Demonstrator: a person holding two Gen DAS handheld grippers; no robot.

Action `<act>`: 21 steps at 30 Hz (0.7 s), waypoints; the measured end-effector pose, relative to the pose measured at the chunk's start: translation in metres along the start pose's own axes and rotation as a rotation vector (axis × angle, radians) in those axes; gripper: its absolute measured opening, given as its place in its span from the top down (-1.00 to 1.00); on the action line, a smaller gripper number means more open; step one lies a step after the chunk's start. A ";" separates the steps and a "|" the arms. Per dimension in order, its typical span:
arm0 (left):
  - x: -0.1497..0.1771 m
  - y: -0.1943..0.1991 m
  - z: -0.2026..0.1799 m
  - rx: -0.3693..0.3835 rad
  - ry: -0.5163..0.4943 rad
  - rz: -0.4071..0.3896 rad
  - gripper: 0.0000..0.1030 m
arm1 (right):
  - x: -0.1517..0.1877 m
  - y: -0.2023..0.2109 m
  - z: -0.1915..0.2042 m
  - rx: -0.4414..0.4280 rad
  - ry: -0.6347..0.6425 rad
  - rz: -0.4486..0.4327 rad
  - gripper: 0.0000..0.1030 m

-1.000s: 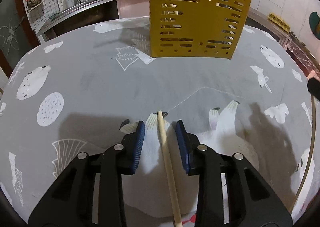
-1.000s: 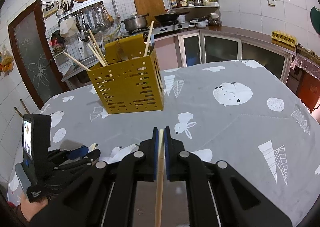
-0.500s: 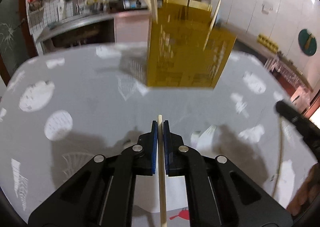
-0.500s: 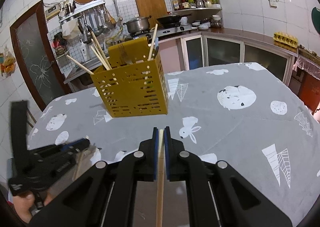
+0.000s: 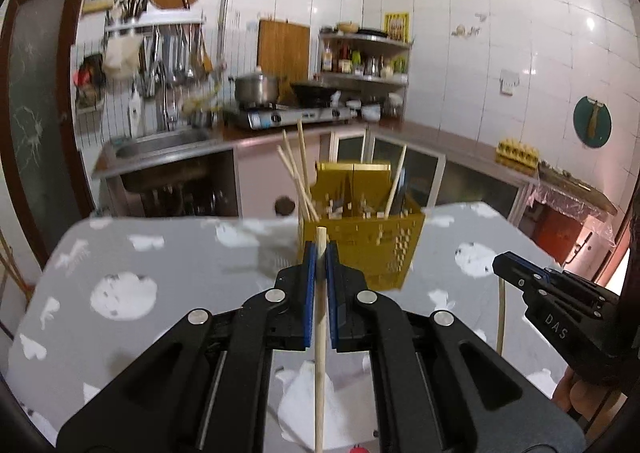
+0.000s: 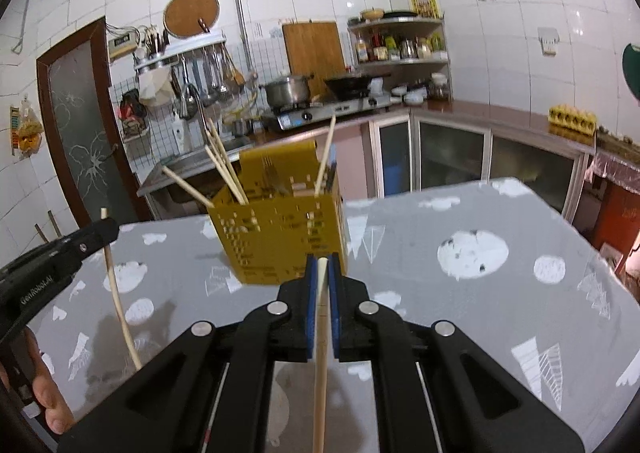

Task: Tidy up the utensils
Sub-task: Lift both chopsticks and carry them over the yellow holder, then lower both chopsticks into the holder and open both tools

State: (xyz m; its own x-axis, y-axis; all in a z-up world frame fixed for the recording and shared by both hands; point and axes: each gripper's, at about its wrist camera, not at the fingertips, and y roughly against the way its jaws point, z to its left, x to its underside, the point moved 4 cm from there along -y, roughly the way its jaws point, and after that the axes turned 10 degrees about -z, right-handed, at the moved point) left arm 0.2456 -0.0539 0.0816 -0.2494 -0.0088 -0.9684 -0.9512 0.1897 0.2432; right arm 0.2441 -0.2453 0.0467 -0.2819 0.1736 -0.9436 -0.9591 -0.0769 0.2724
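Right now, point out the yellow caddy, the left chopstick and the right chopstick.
Caddy point(image 6: 280, 241): right wrist view, front wall.
Left chopstick point(image 5: 320, 365): left wrist view, shaft behind the pads.
Right chopstick point(image 6: 320, 385): right wrist view, shaft behind the pads.

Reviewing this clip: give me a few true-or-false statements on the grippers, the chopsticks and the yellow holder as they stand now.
1. The left gripper is shut on a chopstick. True.
2. The right gripper is empty. False: it clamps its own chopstick.
3. The yellow holder already has chopsticks standing in it. True.
4. The holder lies tipped over on the table. False: it stands upright.
5. Both held chopsticks rest flat on the cloth. False: both are lifted clear.
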 end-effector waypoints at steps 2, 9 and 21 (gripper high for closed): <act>-0.007 0.002 0.000 -0.001 -0.002 -0.023 0.92 | -0.007 0.002 0.002 -0.004 0.001 -0.020 0.88; -0.034 -0.001 0.001 0.002 0.004 -0.082 0.92 | -0.035 -0.001 0.005 -0.004 0.001 -0.085 0.88; -0.080 -0.009 0.000 0.034 0.039 -0.145 0.92 | -0.090 -0.018 0.003 -0.027 -0.040 -0.172 0.88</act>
State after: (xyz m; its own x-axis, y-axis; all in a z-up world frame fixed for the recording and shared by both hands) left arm 0.2742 -0.0546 0.1567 -0.1174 -0.0761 -0.9902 -0.9711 0.2172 0.0984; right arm 0.2869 -0.2565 0.1270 -0.1146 0.2250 -0.9676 -0.9924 -0.0693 0.1014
